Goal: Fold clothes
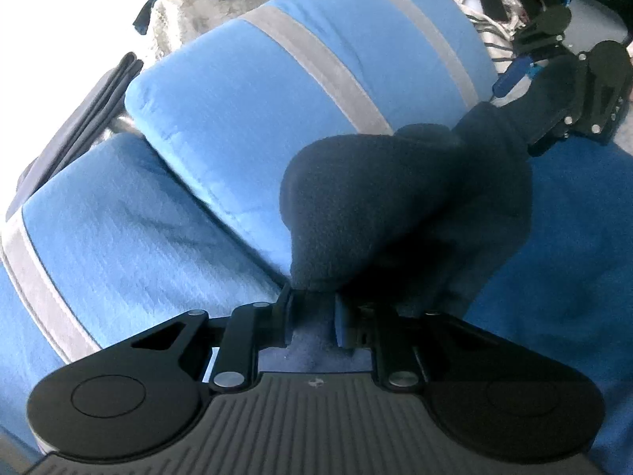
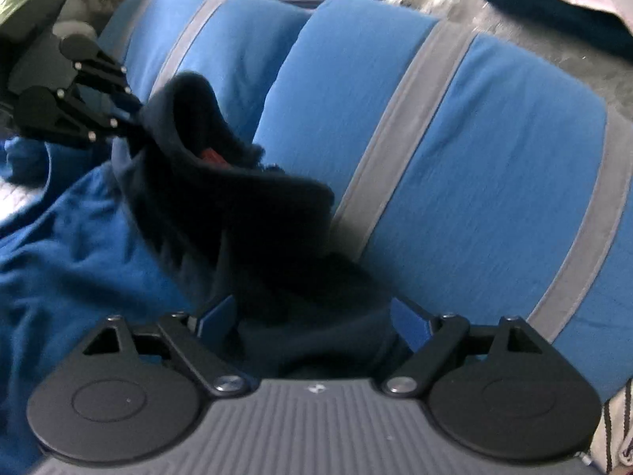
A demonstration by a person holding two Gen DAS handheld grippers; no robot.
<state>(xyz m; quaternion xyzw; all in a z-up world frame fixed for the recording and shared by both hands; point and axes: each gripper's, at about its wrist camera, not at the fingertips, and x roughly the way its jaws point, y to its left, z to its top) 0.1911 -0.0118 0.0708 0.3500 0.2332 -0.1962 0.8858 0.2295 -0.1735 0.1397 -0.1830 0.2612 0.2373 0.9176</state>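
Pinching one edge of a dark navy fleece garment point(image 1: 403, 206), the left gripper point(image 1: 312, 318) is holding its blue-padded fingers nearly together, with a thin fold of cloth trapped between them. At the far end the right gripper point(image 2: 312, 316) is standing with its jaws much wider apart, and a thick bunch of the same fleece is filling the gap; whether the pads are actually squeezing it I cannot tell for sure, though the cloth is running taut from it. Between the two tools the garment is hanging stretched and slightly sagging, off the surface, which looks like a way of spreading it out so an edge can be found and squared before any fold. A bit of red point(image 2: 211, 157), perhaps a label, is showing inside the curled opening. Below it a bright blue cloth point(image 2: 71, 237) is lying crumpled, and just behind are lying two blue cushions with grey stripes point(image 1: 300, 91). More clothes point(image 2: 561, 19) are sitting heaped farther back, well apart.
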